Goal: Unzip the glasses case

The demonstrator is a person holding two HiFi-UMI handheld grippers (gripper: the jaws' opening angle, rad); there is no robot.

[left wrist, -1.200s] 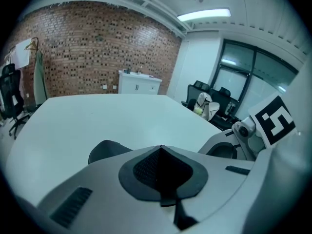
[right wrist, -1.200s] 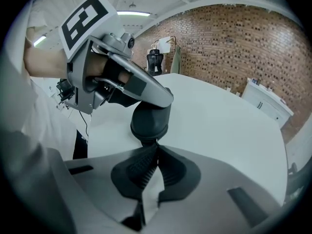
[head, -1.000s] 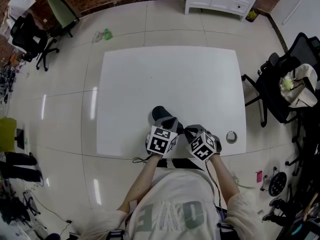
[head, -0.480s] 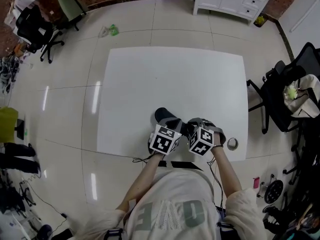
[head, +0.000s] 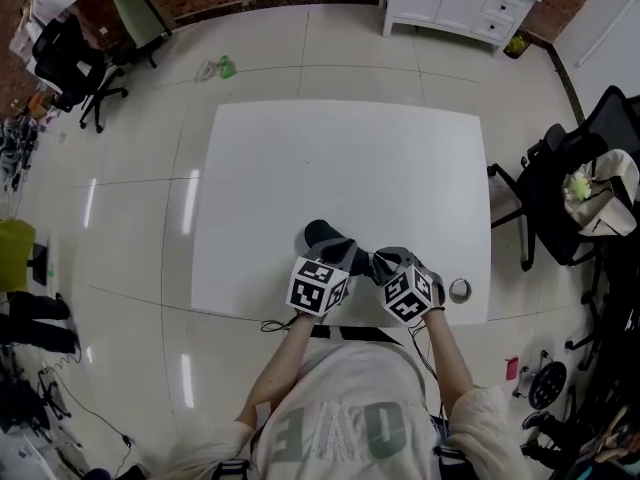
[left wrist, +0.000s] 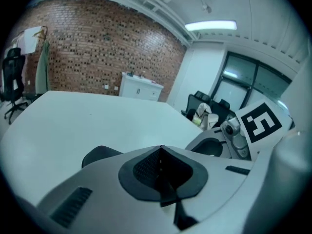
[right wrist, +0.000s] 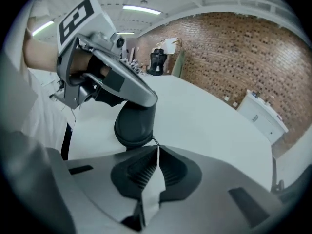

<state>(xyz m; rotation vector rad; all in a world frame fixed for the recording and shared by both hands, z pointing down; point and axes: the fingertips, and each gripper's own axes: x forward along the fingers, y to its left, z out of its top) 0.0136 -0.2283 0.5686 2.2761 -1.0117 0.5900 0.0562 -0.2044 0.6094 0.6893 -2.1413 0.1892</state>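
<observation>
Head view: glasses case point(head: 322, 236) lengthwise away-left; left gripper point(left wrist: 161, 150) jaws together, right gripper point(right wrist: 157, 150) clamped on zip pull point(right wrist: 154, 143)

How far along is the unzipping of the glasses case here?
Done: both grippers sit at the dark oval glasses case near the white table's front edge. In hand: the right gripper's tongs are shut, apparently on a thin zipper pull; the left gripper is shut at the case, nothing seen between its tongs. Left: no opened seam shows, so the unzipping pull itself.
</observation>
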